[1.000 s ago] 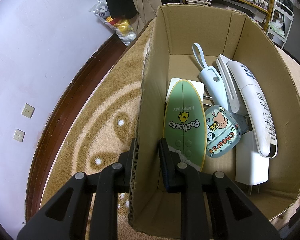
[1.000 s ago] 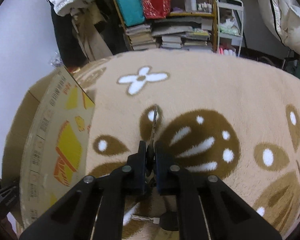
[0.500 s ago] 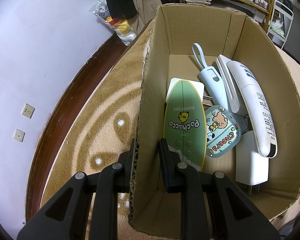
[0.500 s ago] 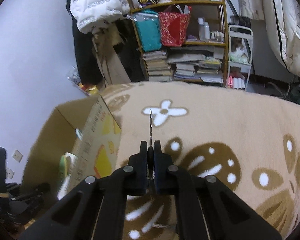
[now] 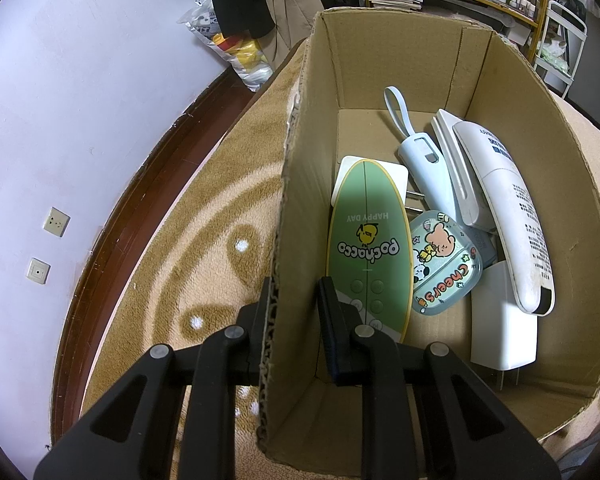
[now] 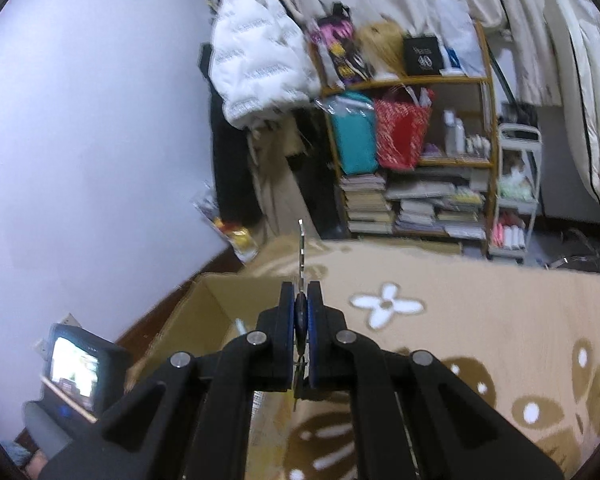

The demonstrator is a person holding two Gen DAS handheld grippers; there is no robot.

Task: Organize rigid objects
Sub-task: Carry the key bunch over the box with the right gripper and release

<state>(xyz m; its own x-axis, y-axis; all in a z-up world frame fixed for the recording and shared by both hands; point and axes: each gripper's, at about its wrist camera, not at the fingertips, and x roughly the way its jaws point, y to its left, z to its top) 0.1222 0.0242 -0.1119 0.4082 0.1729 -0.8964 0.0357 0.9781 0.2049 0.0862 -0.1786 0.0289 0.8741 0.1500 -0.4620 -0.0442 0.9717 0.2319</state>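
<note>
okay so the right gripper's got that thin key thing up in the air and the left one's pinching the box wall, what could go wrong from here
1. The right gripper pinches the key by a small area, its blade standing up past the fingertips. It could pivot or slip before reaching the cardboard box.

2. The left gripper grips only one wall of the box; a knock could tilt it.

3. The box floor is crowded: green remote, white tube, sticker case. The key may vanish between them.

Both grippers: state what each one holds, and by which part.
Left gripper straddles the cardboard box side wall. Right gripper pinches a key by its dark head.
</note>
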